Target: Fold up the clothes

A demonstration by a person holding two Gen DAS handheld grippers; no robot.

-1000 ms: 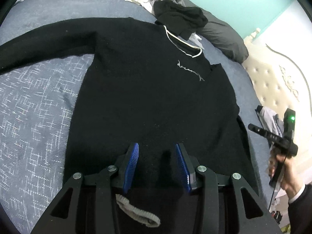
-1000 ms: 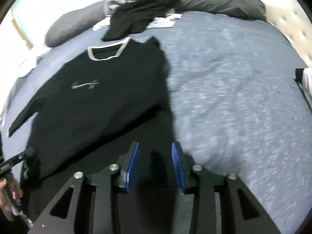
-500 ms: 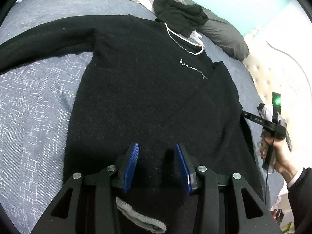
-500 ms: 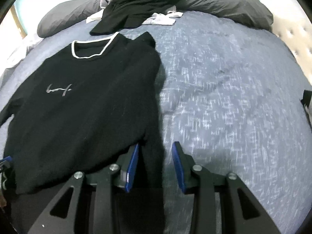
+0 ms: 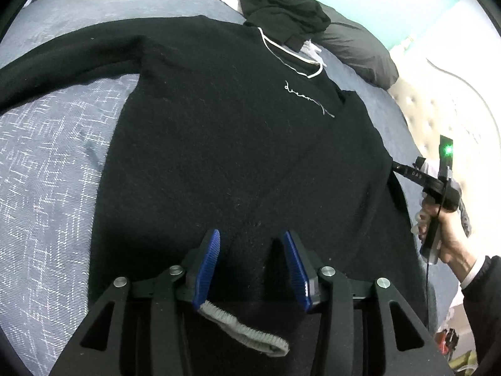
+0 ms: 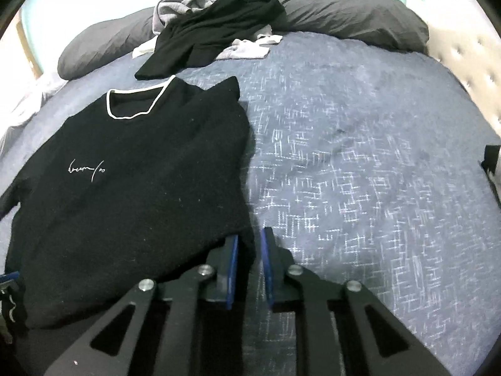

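Since the earlier frames, the right gripper [image 6: 250, 247] has been narrowed and brought to the hem corner of the black knit sweater with a white-trimmed neckline [image 6: 131, 194].

Left wrist view: the left gripper [image 5: 250, 261] is held with its blue pads apart over the sweater's lower hem [image 5: 244, 219], gripping nothing. One sleeve [image 5: 62, 59] is seen stretched out across the grey-blue patterned bedspread [image 5: 47, 172].

Right wrist view: the pads are nearly closed at the sweater's edge; whether fabric is pinched cannot be told. The near side is seen already folded inward. A side fold is judged to be in hand. Loose dark and grey clothes [image 6: 216, 22] are piled near the pillows.
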